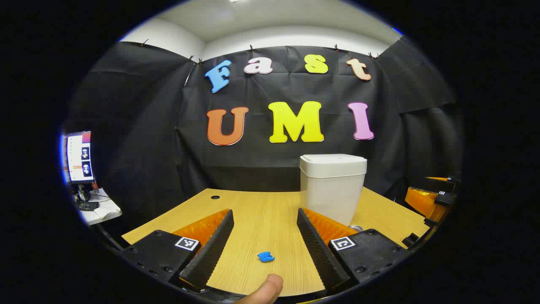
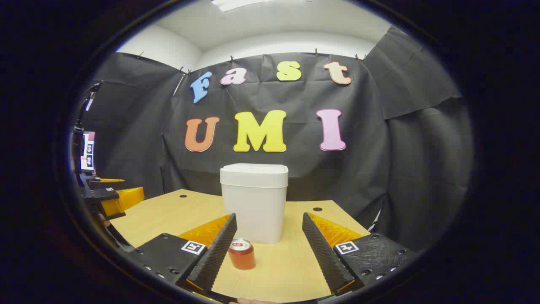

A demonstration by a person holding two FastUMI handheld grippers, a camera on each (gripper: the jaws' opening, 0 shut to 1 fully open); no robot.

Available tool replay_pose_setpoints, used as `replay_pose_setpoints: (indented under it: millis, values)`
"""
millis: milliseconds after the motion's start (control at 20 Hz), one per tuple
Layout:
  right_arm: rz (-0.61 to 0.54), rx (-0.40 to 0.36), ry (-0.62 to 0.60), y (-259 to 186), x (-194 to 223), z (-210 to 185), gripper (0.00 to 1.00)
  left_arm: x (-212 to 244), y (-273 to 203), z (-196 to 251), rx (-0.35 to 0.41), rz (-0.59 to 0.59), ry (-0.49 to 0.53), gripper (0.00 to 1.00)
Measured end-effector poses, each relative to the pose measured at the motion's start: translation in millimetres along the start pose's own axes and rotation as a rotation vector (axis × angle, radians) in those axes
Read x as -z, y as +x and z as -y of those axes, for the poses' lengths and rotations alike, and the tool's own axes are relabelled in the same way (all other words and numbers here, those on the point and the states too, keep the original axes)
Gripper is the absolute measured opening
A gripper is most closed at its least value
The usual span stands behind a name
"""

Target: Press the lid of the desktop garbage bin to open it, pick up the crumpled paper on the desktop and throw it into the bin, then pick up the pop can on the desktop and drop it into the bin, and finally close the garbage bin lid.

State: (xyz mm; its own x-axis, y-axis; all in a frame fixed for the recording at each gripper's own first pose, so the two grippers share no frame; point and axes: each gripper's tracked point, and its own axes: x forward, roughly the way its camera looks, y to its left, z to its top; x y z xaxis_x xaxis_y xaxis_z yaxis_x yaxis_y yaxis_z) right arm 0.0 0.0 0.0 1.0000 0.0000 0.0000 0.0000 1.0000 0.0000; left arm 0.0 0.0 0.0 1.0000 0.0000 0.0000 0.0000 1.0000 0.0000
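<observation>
Wooden desk (image 1: 253, 211) with a light grain carries all the things, and behind it hangs the black cloth wall of the booth.

On this desk the garbage bin (image 1: 332, 185) stands upright near the back edge, a white box with its lid (image 1: 333, 159) closed flat on top. In the left gripper view the bin is right of the middle, behind the right finger; in the right gripper view it stands almost straight ahead, between the two fingers and farther back.

In the left gripper view the crumpled paper (image 1: 265, 256), a small blue lump, lies on the bare wood close to the camera, between the fingers of the left gripper (image 1: 265, 242) and touching neither of them. The pop can (image 2: 241, 254) stands upright in the right gripper view, in front of the bin and apart from it, just beside the left finger of the right gripper (image 2: 270, 249); I cannot tell if it touches that finger. In the left gripper view a small part of the can's top shows at the foot of the bin.

Both grippers have their fingers spread wide and hold nothing. A fingertip (image 1: 265, 290) of the person shows at the bottom edge of the left gripper view. The right gripper also shows at the right edge of the left gripper view, and the left gripper at the left edge of the right gripper view.

Far on the left, off the desk, a lit screen (image 1: 79, 157) stands on a small white table (image 1: 101, 211).
</observation>
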Motion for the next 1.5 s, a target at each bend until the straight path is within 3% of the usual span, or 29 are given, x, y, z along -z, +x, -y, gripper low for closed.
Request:
replay_pose_setpoints:
  millis: [200, 500, 1500]
  values:
    - [-0.030, -0.035, 0.016, 3, 9, -7, 0.95, -1, -4, 13, 0.044, -0.002, 0.001, 0.97]
    - [-0.052, -0.061, 0.017, 5, 13, -13, 0.95, -3, -4, 3, 0.013, 0.004, 0.001, 0.97]
    - [-0.023, -0.025, -0.029, 28, -8, -18, 0.96, -6, -4, -15, -0.028, 0.009, -0.013, 0.97]
